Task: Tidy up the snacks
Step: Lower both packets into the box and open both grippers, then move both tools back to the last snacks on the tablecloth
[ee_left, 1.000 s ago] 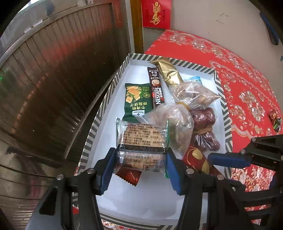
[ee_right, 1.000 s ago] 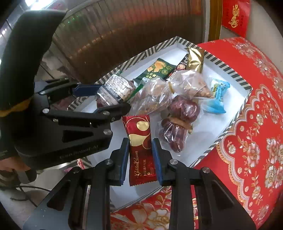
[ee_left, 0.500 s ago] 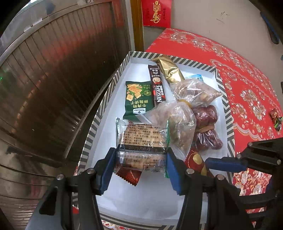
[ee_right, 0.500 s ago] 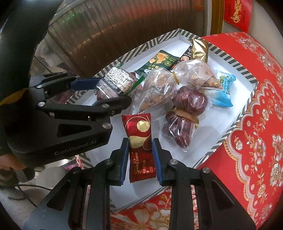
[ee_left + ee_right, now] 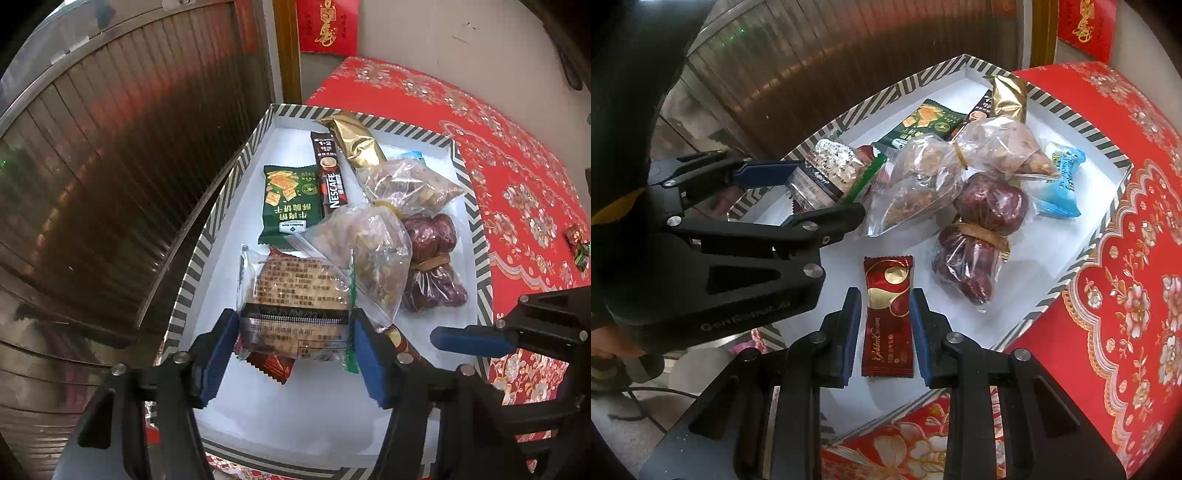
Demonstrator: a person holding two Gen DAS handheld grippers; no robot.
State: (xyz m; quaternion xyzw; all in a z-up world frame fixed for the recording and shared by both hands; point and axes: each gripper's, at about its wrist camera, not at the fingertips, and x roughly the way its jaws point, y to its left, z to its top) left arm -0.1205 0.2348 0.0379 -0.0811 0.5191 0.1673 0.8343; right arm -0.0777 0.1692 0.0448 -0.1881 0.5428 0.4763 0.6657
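My left gripper (image 5: 293, 350) is shut on a clear-wrapped biscuit pack (image 5: 295, 295), held above the white box (image 5: 192, 269) with striped rim. It also shows in the right wrist view (image 5: 827, 177). My right gripper (image 5: 886, 325) has opened; a red Golden Crown bar (image 5: 888, 314) lies on the box floor between its pads, with small gaps either side. In the box are bags of nuts (image 5: 369, 251), red dates (image 5: 432, 258), a green cracker pack (image 5: 290, 199), a Nescafe stick (image 5: 330, 177), a gold pack (image 5: 354, 140) and a blue pack (image 5: 1062, 181).
The box sits on a red floral cloth (image 5: 517, 166). A ribbed metal shutter (image 5: 110, 166) is to the left of the box. A small wrapped candy (image 5: 576, 243) lies on the cloth at the far right.
My right gripper has lowered the red bar onto the box floor and opened its jaws off it. My left gripper still holds the biscuit pack, nearly unmoved.
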